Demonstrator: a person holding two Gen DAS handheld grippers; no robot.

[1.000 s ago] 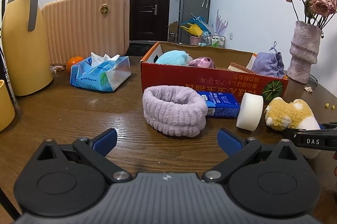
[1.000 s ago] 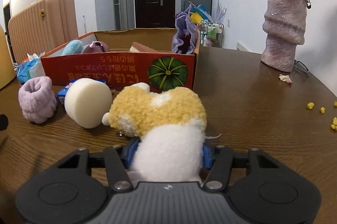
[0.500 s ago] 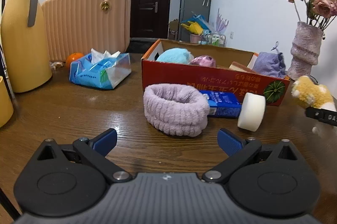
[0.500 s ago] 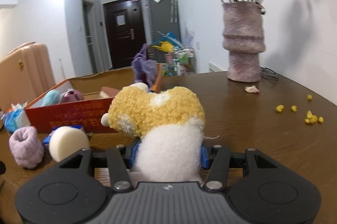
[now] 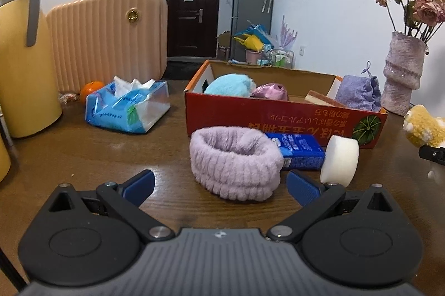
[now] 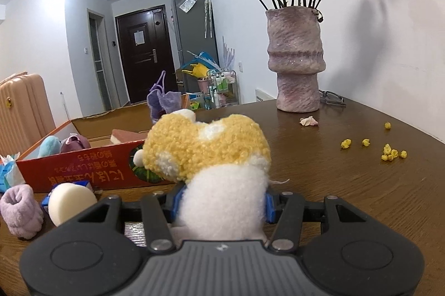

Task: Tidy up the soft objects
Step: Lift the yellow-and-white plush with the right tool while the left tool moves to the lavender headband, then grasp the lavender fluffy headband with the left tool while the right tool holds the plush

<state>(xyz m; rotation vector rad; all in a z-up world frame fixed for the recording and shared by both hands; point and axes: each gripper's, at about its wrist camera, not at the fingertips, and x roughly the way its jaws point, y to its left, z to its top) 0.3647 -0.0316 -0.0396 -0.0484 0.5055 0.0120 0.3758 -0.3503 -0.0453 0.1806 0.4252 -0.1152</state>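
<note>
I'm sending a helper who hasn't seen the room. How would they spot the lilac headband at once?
Find the red cardboard box on the wooden table. Just in front of its long printed side lies the lilac headband, touching a blue packet. It is the only fuzzy ribbed ring; the white sponge nearby is smooth and solid.

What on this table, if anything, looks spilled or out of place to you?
Small yellow bits and a fallen petal lie scattered on the wooden table near the vase of dried roses, as if shed from it. A hard blue packet sits among the soft things.
</note>
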